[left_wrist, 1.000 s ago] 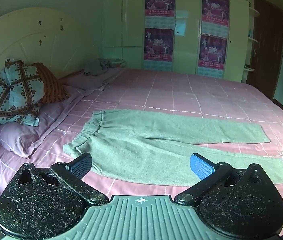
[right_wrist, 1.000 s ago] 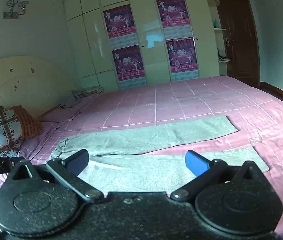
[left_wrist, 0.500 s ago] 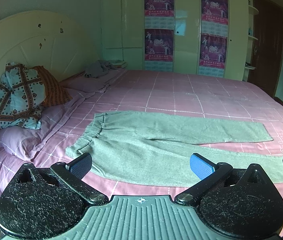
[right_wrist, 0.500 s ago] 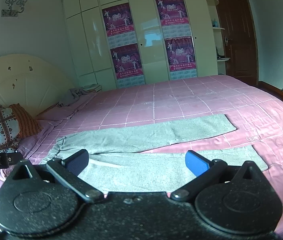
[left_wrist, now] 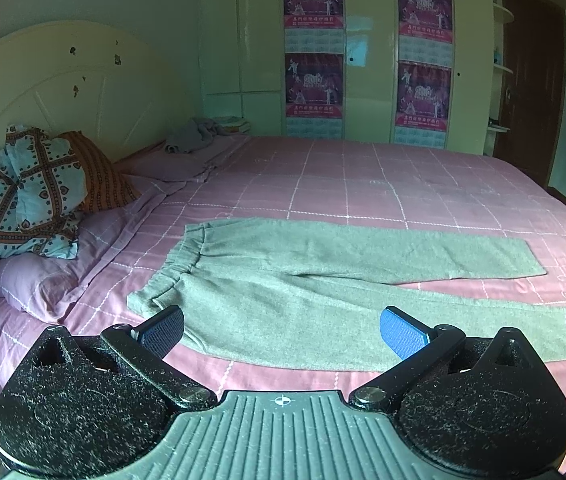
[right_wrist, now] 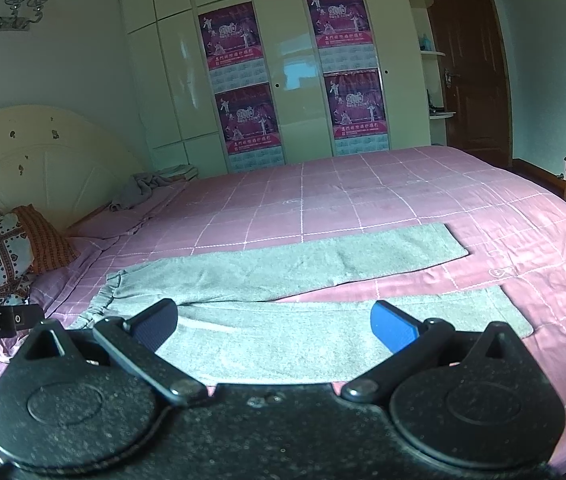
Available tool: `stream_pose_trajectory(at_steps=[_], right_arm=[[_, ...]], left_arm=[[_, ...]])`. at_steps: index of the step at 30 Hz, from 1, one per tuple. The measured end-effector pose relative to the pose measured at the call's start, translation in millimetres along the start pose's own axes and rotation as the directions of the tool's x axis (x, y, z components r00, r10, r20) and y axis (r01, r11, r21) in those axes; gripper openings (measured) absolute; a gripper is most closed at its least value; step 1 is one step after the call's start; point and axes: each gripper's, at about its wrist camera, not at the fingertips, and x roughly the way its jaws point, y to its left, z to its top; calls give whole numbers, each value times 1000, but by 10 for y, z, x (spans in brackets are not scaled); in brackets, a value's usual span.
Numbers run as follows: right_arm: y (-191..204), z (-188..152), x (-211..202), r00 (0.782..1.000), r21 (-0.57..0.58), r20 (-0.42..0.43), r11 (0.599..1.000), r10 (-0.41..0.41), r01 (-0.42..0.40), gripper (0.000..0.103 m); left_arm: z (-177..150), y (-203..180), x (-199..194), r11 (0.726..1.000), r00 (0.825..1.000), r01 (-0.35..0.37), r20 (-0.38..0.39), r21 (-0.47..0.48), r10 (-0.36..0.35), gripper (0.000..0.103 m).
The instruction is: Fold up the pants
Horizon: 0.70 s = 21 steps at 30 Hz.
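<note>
Nothing is folded yet, as far as I can judge: the grey pants point(left_wrist: 323, 284) lie flat and fully spread on the pink checked bed point(left_wrist: 363, 184), just ahead of both tools, waistband off to the left of each and the 2 legs running away to the right, split in a narrow V. The left tool point(left_wrist: 281, 330) hangs over the near edge of the pants with its fingers wide apart and nothing between them. The right tool point(right_wrist: 274, 326) does the same over the nearer leg, also spread and empty (neither one touches the cloth, from what I can see). So the whole job is left: I would guess bringing 1 leg over the other, then folding lengthwise.

Counting: 1 pair of pants, 2 tools, 4 posters point(right_wrist: 231, 42) on the wardrobe beyond, 1 bundle of patterned pillows point(left_wrist: 31, 196) far left of the tools, 1 crumpled grey cloth point(left_wrist: 193, 136) by the headboard.
</note>
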Motion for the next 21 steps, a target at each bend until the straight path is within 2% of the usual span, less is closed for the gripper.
stream_pose_trajectory(at_steps=[7,13,21], right_arm=[[12,7,12,999,72,-1,997,40,-40,103],[27,-18,74,1000,33,29,999,10,-11,103],[-9,-50,134,1000,42,26,999,15,-16,103]], left_arm=[[-1,11,36,1000,1000,-5,0,2,5,103],[10,15,127,1000,1000,-19,-10,-3,19,103],[82,4,320,999,999,-34,-24,6,34,103]])
